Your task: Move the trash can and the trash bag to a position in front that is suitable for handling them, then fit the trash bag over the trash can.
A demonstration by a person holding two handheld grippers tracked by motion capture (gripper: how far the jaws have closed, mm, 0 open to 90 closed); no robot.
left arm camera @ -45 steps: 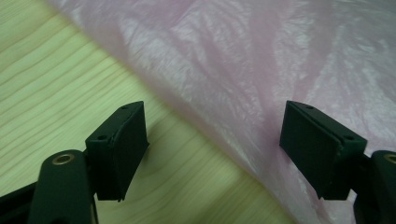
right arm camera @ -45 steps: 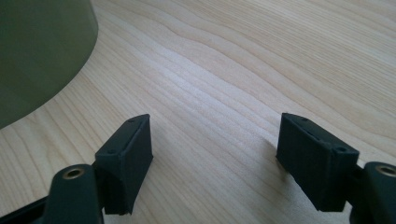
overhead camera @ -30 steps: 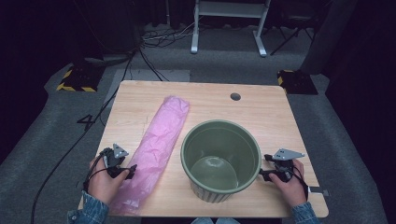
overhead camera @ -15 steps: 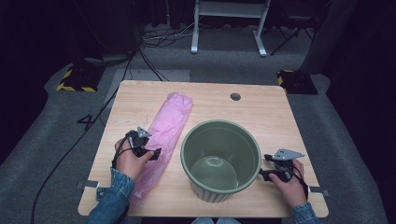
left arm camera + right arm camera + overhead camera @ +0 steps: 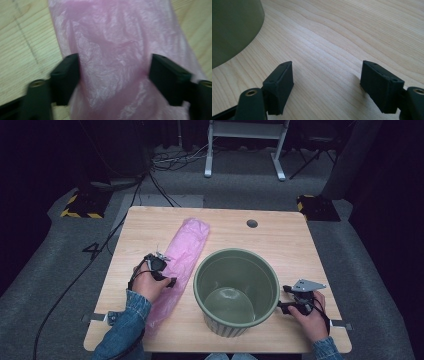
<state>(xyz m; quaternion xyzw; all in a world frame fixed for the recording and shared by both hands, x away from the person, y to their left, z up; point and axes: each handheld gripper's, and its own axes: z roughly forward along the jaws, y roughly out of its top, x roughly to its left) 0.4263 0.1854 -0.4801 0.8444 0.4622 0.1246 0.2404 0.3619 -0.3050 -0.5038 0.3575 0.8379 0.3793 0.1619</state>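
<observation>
The hand-held gripper (image 5: 113, 75) has been closing its jaws astride the crinkled pink bag (image 5: 115, 50) on the wooden table (image 5: 22, 45).

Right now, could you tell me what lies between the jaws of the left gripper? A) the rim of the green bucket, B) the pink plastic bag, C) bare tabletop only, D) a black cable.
B: in the left gripper view the pink plastic bag lies between the two black jaws of the left gripper, and the high view shows that gripper over the bag beside the green bucket.
</observation>
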